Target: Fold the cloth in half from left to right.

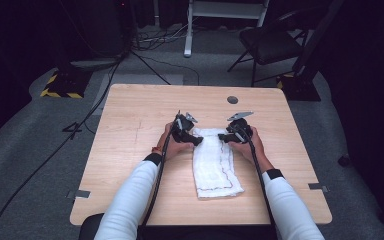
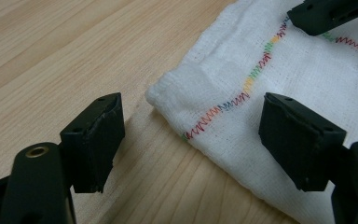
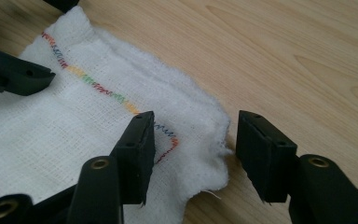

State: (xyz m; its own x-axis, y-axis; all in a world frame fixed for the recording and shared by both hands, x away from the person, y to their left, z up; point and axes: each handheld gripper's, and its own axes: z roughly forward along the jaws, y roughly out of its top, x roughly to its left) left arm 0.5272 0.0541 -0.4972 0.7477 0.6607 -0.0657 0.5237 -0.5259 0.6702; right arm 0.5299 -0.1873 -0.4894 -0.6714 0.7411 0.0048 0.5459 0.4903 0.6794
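A white gauze cloth (image 1: 215,167) with a multicoloured stitched line lies folded into a long strip in the middle of the wooden table (image 1: 130,130). My left gripper (image 1: 196,140) is at its far left corner and my right gripper (image 1: 224,136) at its far right corner. In the left gripper view, the left gripper (image 2: 191,105) is open, its jaws straddling the cloth (image 2: 284,65) corner low over the wood. In the right gripper view, the right gripper (image 3: 196,121) is open too, with the frayed corner of the cloth (image 3: 51,126) between its jaws. Neither gripper holds anything.
A round grommet (image 1: 232,99) sits in the table's far side. Beyond the table are a black folding chair (image 1: 270,42), floor cables (image 1: 80,125) and a yellow-and-black striped base (image 1: 60,89). The person's white sleeves (image 1: 130,200) come in from the near edge.
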